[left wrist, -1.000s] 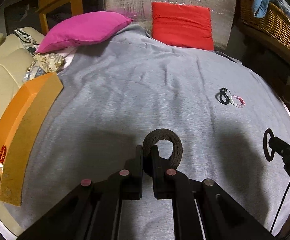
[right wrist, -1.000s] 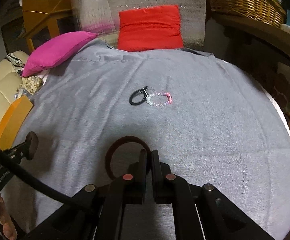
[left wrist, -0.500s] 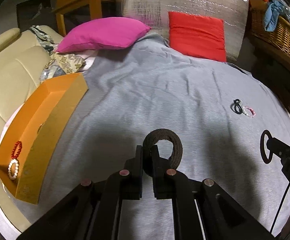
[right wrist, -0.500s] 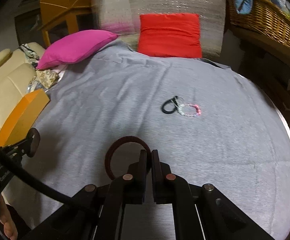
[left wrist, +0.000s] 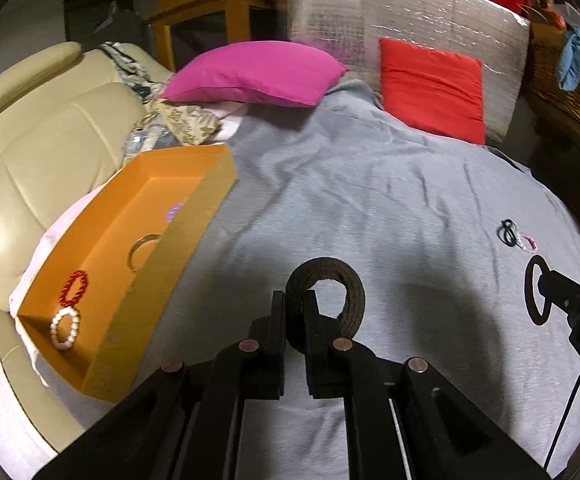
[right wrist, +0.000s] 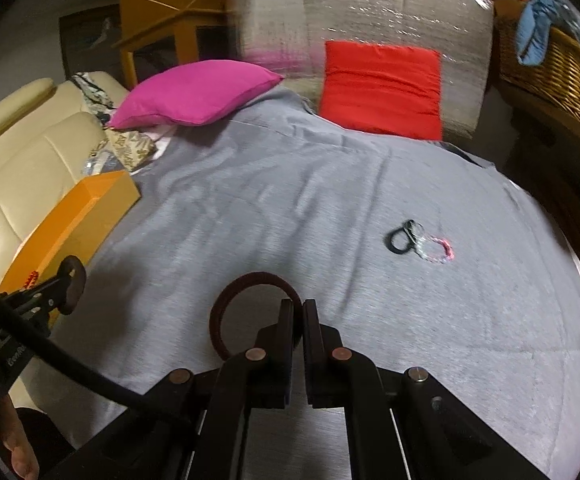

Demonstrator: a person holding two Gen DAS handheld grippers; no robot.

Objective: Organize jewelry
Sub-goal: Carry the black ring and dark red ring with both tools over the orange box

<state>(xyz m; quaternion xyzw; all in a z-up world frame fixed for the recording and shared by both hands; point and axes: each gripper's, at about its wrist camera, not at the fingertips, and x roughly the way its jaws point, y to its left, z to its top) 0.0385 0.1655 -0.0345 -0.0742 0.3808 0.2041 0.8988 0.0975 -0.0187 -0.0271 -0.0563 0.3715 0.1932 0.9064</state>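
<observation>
My left gripper [left wrist: 295, 300] is shut on a thick dark brown braided ring [left wrist: 350, 280], held above the grey blanket. My right gripper [right wrist: 298, 308] is shut on a thin dark red hoop bangle [right wrist: 226, 304]; it also shows in the left wrist view [left wrist: 530, 300]. An orange tray [left wrist: 194, 216] lies at the left and holds a red bead bracelet [left wrist: 75, 287], a white pearl bracelet [left wrist: 65, 328], a thin ring and a purple item. A black hair tie [right wrist: 400, 238] and a pink-and-white bead bracelet [right wrist: 438, 249] lie together on the blanket at the right.
The grey blanket [right wrist: 290, 208] covers the bed. A magenta pillow [left wrist: 254, 74] and a red cushion [left wrist: 434, 90] lie at the far end. A cream sofa [left wrist: 30, 152] is on the left, a wicker basket [right wrist: 562, 64] on the right.
Both grippers have swung left with their rings still held. The orange tray has come further into the left wrist view, and the loose bracelets have shifted right.
</observation>
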